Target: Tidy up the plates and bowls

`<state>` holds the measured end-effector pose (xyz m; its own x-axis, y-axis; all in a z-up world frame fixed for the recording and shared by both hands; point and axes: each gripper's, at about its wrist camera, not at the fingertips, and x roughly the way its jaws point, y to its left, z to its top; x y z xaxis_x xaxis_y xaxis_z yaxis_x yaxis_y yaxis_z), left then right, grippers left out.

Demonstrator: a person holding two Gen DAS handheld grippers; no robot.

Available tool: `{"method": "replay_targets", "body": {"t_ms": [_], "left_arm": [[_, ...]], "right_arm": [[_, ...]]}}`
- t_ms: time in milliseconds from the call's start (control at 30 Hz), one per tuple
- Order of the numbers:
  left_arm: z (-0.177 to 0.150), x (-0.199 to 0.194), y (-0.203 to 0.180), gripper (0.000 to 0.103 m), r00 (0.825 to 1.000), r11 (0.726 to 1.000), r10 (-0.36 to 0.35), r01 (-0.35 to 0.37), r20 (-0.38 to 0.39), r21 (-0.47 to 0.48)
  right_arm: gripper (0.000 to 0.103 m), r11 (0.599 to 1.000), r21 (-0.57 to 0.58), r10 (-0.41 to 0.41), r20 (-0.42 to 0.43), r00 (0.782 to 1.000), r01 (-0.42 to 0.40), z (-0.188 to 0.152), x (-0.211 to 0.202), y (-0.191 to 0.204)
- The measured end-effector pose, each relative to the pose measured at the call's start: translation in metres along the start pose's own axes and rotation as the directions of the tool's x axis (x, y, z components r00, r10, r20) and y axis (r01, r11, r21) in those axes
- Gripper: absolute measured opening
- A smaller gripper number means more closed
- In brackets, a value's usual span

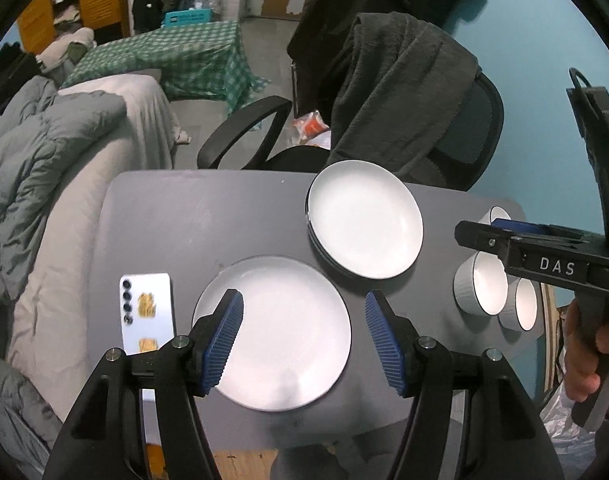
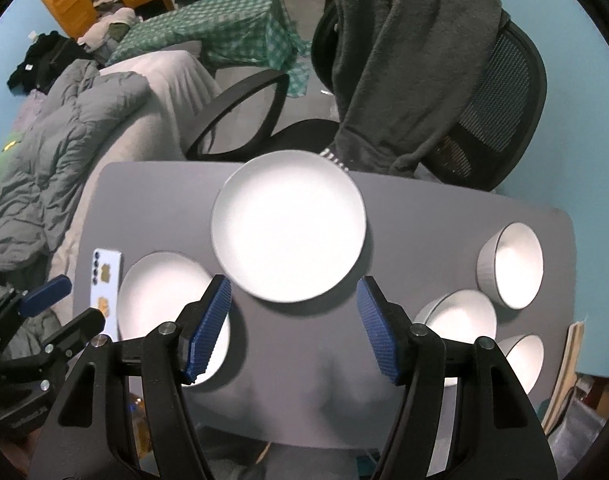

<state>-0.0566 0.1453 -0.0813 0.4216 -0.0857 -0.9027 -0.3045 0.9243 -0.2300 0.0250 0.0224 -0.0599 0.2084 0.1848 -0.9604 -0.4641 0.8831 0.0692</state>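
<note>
A single white plate (image 1: 280, 332) lies near the front of the grey table (image 1: 184, 220); my left gripper (image 1: 304, 340) hovers open and empty above it. A stack of white plates (image 1: 364, 218) sits further back; in the right wrist view this stack (image 2: 288, 226) is ahead of my right gripper (image 2: 294, 326), which is open and empty. The single plate (image 2: 160, 292) shows at its left. Three white bowls (image 2: 512, 266), (image 2: 460, 318), (image 2: 522, 358) stand at the table's right. The right gripper (image 1: 504, 236) also shows in the left wrist view, above the bowls (image 1: 484, 288).
A white phone (image 1: 146, 316) lies face down at the table's left edge. A black office chair (image 1: 456, 128) draped with a dark robe stands behind the table. A bed with a grey duvet (image 1: 36, 168) is at the left.
</note>
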Motion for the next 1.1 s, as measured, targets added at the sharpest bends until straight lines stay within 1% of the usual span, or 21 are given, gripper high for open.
{"method": "replay_targets", "body": {"t_ms": [267, 433, 667, 867, 1000, 1100], "left_arm": [[-0.022, -0.018, 0.015, 0.065, 0.999, 0.998, 0.030, -0.030, 0.011, -0.053], [-0.030, -0.017, 0.026, 0.065, 0.999, 0.996, 0.035, -0.035, -0.002, -0.087], [-0.037, -0.016, 0.037, 0.065, 0.999, 0.994, 0.043, -0.044, -0.012, -0.102], [-0.040, 0.003, 0.052, 0.065, 0.998, 0.992, 0.058, -0.060, -0.025, -0.108], [-0.041, 0.019, 0.068, 0.065, 0.998, 0.992, 0.050, -0.055, -0.041, -0.118], [-0.038, 0.030, 0.078, 0.065, 0.997, 0.991, 0.067, -0.071, -0.045, -0.110]], "right_arm": [[0.065, 0.999, 0.000, 0.037, 0.000, 0.999, -0.037, -0.023, -0.009, 0.015], [0.065, 0.999, -0.014, 0.042, -0.002, 0.999, -0.042, -0.031, -0.011, 0.021], [0.065, 0.999, -0.008, 0.053, -0.018, 0.998, -0.053, -0.040, -0.012, 0.019], [0.065, 0.999, -0.010, 0.050, -0.025, 0.998, -0.051, -0.046, -0.001, 0.019], [0.065, 0.998, -0.014, 0.067, -0.031, 0.997, -0.067, -0.049, 0.012, 0.018], [0.065, 0.997, -0.019, 0.079, -0.041, 0.996, -0.080, -0.050, 0.024, 0.018]]}}
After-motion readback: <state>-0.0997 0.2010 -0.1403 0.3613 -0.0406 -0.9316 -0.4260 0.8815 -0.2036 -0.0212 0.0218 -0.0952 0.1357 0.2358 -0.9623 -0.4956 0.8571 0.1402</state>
